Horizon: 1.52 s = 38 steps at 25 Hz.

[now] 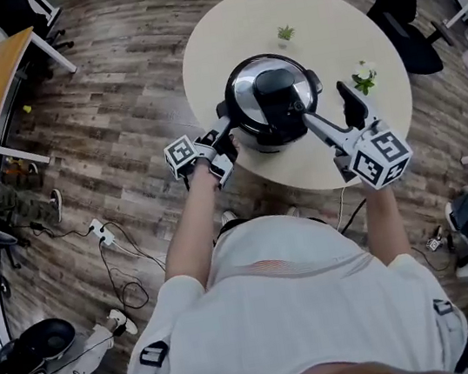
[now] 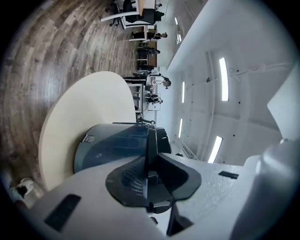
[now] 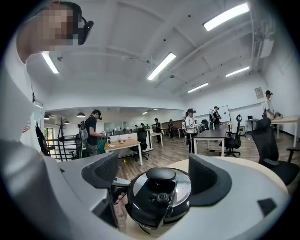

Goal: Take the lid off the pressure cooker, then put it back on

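Left tongs [image 2: 148, 161] pinch the cooker's side handle [image 2: 152, 138]; right tongs [image 3: 157, 171] gape wide.

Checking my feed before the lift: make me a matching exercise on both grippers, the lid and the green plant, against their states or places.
1 left gripper
2 right gripper
3 lid
4 green plant

A seated on the cooker
B jaws wide apart
C shut on the cooker's side handle
D on the table behind the cooker

Pairs: 1-C, 2-B, 3-A, 4-D
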Each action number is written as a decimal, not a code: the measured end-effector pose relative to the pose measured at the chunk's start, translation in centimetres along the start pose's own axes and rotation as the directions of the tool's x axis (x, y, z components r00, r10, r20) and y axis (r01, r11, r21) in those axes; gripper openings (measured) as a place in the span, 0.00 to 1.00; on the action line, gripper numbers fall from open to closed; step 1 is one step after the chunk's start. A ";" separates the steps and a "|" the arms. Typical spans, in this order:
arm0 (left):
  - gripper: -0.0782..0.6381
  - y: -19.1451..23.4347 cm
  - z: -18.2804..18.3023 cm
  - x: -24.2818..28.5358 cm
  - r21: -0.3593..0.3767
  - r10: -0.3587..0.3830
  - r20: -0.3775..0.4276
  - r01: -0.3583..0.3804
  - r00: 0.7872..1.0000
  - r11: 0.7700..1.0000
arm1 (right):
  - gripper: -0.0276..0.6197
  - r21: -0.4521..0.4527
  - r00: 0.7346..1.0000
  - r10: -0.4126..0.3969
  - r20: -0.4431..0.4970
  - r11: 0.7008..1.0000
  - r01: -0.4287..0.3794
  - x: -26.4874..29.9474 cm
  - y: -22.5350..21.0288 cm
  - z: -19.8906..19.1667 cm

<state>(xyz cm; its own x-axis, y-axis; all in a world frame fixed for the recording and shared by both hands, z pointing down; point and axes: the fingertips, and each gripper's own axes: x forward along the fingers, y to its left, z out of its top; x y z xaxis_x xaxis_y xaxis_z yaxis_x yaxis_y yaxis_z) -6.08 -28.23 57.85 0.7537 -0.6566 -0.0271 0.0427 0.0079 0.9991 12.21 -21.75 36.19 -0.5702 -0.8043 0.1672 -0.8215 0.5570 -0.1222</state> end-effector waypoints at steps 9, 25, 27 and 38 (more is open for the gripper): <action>0.19 -0.7 0.0 -0.1 0.033 -0.002 0.003 0.001 1.000 0.999 | 0.73 -0.063 0.988 0.089 -0.124 0.993 -0.097 2.6 0.3 0.4; 0.19 -0.6 0.0 -0.1 0.044 -0.007 0.014 0.006 1.000 0.999 | 0.73 -0.332 0.643 0.245 -0.726 0.693 -0.639 11.1 1.8 -4.3; 0.19 -0.7 -0.1 -0.2 0.043 -0.009 0.016 0.008 1.000 0.999 | 0.73 -0.321 0.556 0.210 -0.804 0.634 -0.704 11.3 1.7 -6.2; 0.19 -0.8 0.1 -0.2 0.041 -0.013 0.017 0.013 1.000 0.999 | 0.73 -0.204 0.297 0.087 -0.951 0.546 -0.813 13.5 0.2 -10.9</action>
<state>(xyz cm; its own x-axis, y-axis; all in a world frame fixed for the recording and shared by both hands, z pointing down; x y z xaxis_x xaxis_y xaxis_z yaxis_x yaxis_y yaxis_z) -6.35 -28.20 57.07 0.7419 -0.6693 -0.0399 0.0252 -0.0317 0.9992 4.24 -30.27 49.05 -0.2456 0.0062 0.9694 0.0138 0.9999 -0.0029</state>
